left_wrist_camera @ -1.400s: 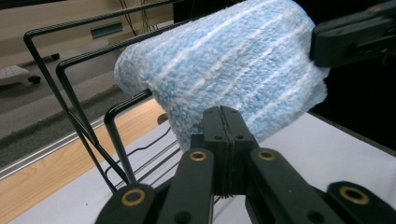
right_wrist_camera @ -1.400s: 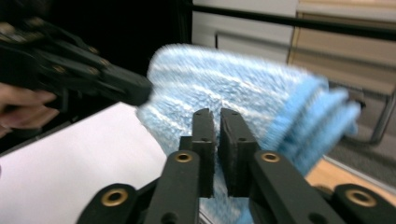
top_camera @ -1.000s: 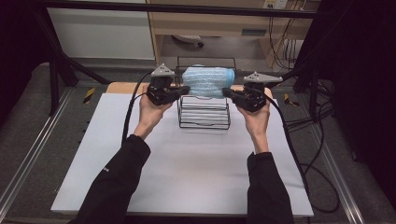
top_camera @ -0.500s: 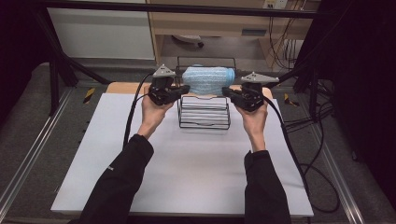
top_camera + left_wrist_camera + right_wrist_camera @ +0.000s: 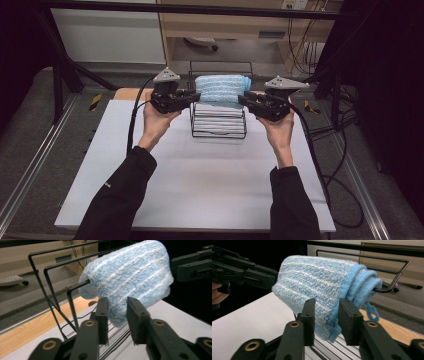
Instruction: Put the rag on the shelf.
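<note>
**Desk:** What sits at the centre of the shot?

**Photographer:** A folded blue towel [image 5: 220, 90], draped over the top rail of a black wire rack [image 5: 218, 122] that stands on the white tabletop [image 5: 200, 175], toward its far edge. Part of the towel hangs down on the near side of the rail.

**Desk:** And the two tools?

**Photographer:** A person's hands hold one at each end of the towel. The left tool [image 5: 192, 97] is at the towel's left end, the right tool [image 5: 244, 100] at its right end, both roughly level and pointing inward at each other.

**Desk:** Are they gripping?

**Photographer:** Both have just been opening. In the left gripper view, the hanging fold of the towel [image 5: 130, 277] sits between the parted jaws of the left tool [image 5: 117, 315], with gaps showing on either side. In the right gripper view, the towel's bound edge [image 5: 319, 282] hangs between the parted jaws of the right tool [image 5: 327, 315]; the cloth brushes them, but no squeeze is visible.

**Desk:** So what carries the towel?

**Photographer:** The rail.
</note>
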Demonstrator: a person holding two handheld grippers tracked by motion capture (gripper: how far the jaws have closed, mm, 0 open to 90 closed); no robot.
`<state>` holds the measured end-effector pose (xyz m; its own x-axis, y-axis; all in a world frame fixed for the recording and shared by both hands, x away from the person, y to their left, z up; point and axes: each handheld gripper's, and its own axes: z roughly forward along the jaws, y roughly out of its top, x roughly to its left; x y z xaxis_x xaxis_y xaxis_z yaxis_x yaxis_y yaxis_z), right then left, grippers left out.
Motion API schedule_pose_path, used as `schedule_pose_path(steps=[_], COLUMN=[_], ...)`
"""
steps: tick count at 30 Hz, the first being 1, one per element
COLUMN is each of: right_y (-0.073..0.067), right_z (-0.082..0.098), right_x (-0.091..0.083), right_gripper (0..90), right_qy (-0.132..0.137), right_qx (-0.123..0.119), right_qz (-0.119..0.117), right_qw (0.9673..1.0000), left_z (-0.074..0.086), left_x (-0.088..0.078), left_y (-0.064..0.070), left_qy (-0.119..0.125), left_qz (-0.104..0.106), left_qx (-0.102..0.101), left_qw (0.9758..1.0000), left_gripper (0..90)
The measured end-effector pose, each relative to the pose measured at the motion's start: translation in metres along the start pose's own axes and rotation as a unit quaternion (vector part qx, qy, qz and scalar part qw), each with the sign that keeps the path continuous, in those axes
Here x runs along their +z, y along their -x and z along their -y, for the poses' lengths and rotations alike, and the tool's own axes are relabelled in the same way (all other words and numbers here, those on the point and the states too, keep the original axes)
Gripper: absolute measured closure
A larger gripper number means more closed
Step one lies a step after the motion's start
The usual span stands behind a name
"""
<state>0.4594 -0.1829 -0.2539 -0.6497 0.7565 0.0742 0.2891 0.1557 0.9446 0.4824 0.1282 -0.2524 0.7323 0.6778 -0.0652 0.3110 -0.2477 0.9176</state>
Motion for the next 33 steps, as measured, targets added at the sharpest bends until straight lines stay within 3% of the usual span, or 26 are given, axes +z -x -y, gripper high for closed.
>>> schedule_pose_path(steps=[10, 16, 21, 26, 33], right_y=[-0.004, -0.008, -0.011, -0.01, -0.005], right_z=[-0.007, -0.006, 0.001, 0.015, 0.041], right_x=[-0.016, -0.024, -0.029, -0.032, -0.034], right_gripper=[53.2, 37.5, 23.6, 12.8, 5.5], right_qy=[0.012, 0.009, 0.002, -0.004, -0.018], right_qx=[0.004, -0.005, -0.01, 0.0, 0.009], right_qz=[-0.008, -0.005, -0.006, -0.008, -0.013], right_qw=[0.9999, 0.9999, 0.9999, 1.0, 0.9997], left_z=[-0.003, 0.004, 0.021, 0.043, 0.074], left_x=[-0.021, -0.03, -0.036, -0.041, -0.045], left_y=[0.001, 0.001, 0.0, -0.003, -0.009], left_qy=[-0.001, -0.014, -0.026, -0.039, -0.045], left_qz=[-0.013, -0.012, -0.008, -0.005, -0.007], left_qx=[0.005, 0.007, 0.008, 0.007, 0.0], left_qw=[0.9999, 0.9998, 0.9996, 0.9992, 0.9989], left_gripper=[48.9, 38.1, 29.4, 23.0, 14.0])
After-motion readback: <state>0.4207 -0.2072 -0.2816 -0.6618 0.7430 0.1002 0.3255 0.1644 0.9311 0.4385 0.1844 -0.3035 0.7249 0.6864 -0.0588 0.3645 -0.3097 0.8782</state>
